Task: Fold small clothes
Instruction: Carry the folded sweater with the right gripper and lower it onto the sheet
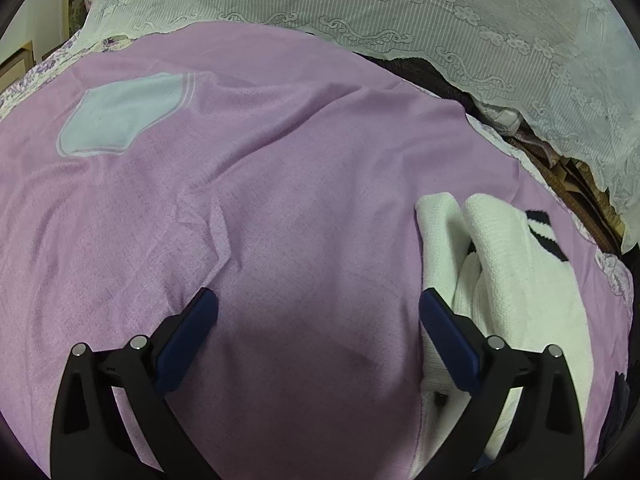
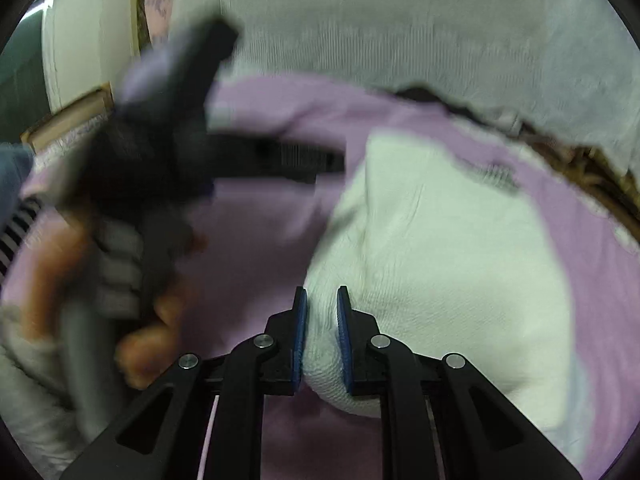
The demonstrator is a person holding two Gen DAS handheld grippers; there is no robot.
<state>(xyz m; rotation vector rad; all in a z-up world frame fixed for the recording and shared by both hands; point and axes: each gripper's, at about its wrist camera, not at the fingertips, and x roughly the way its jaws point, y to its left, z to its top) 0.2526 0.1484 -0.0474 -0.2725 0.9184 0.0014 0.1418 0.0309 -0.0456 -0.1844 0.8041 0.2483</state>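
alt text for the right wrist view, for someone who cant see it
The right gripper is shut on a bunched edge of a white garment lying on a lilac cloth. At left, blurred, a hand holds the left gripper.

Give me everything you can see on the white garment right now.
The white garment is a textured knit with black stripes at one end. It lies crumpled and partly folded on the purple sheet. The right hand-held gripper is shut on a bunched edge of it. The left hand-held gripper is open, its right finger beside the cloth; contact unclear.
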